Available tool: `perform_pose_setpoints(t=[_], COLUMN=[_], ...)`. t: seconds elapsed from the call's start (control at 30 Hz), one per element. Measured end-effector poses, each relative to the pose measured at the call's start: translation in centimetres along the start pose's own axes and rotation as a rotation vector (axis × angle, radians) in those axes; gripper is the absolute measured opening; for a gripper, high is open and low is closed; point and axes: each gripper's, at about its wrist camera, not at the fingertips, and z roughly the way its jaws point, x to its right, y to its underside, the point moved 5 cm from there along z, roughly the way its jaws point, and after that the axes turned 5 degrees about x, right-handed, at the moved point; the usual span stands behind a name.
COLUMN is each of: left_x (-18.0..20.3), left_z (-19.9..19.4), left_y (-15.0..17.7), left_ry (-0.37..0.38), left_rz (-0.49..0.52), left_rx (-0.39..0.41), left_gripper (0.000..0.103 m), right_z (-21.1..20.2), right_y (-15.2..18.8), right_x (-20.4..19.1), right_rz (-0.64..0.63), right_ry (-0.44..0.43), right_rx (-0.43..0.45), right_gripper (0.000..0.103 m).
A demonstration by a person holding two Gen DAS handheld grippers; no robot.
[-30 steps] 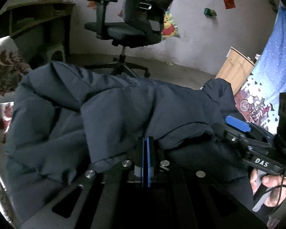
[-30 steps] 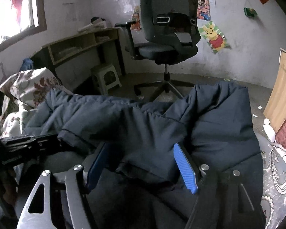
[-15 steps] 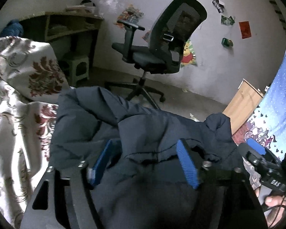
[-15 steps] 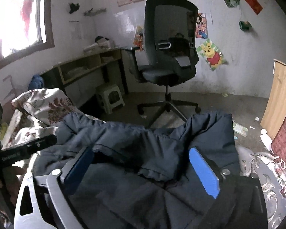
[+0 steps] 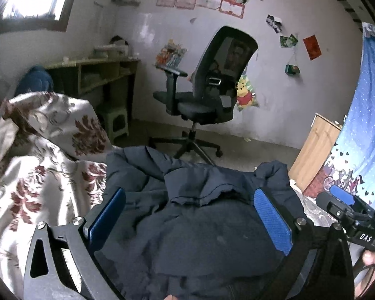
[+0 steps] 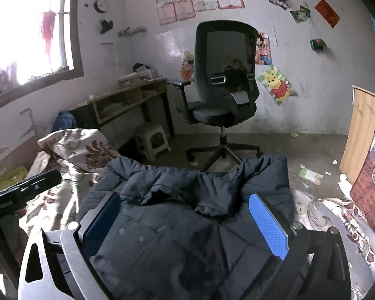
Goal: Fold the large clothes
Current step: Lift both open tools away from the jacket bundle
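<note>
A dark navy padded jacket (image 5: pixel 192 220) lies bunched on a floral bedspread (image 5: pixel 37 180). It also shows in the right wrist view (image 6: pixel 187 212), with a sleeve folded across its top. My left gripper (image 5: pixel 187 212) is open, blue pads spread wide, raised above the jacket and holding nothing. My right gripper (image 6: pixel 185 217) is open too, pads wide, above the jacket and empty. The right gripper also shows at the right edge of the left wrist view (image 5: pixel 347 207). The left gripper's body shows at the left of the right wrist view (image 6: pixel 25 190).
A black office chair (image 6: pixel 222 95) stands on the floor beyond the bed. A floral pillow (image 5: pixel 62 122) lies at the left. A desk (image 6: pixel 127 102) with a small stool (image 6: pixel 152 142) is against the far wall. A wooden board (image 5: pixel 315 150) and blue curtain (image 5: pixel 362 125) are at right.
My left gripper was shut on the jacket's fabric a second ago; it has opened, let go and lifted back. My right gripper has also pulled up and away. The jacket now rests folded.
</note>
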Motion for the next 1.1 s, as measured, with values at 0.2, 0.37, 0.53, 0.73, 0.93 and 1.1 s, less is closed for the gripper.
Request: perform_pose_setpoints(t=[0.2, 0.37, 0.53, 0.73, 0.93, 1.1], left_x=[1.3, 1.4, 1.9, 2.5, 2.4, 2.3], left_z=[-3.3, -5.5, -7.9, -10.9, -14.3, -16.4], left_y=[0.1, 0.7, 2.1, 3.6, 5.4, 7.2], left_ry=[0.010, 0.017, 0.018, 0.021, 0.019, 0.000], left_rz=[0.012, 0.027, 0.065, 0.101, 0.111, 0.130], left_rx=[0.022, 0.027, 0.021, 0.046, 0.053, 0.036], left_gripper=[0.101, 0.101, 0.101, 0.101, 0.101, 0.101], right_z=[-3.7, -6.8, -9.5, -12.3, -14.8, -16.8], right_y=[0.1, 0.6, 1.6, 2.4, 3.8, 5.5], right_x=[-0.7, -1.2, -1.7, -2.2, -3.0, -3.8], right_rz=[-0.033, -0.059, -0.084, -0.068, -0.079, -0.090], right_ry=[-0.003, -0.014, -0.016, -0.024, -0.023, -0.026], right_rx=[0.007, 0.027, 0.039, 0.048, 0.046, 0.029], right_gripper=[0.103, 0.103, 0.103, 0.103, 0.103, 0.103])
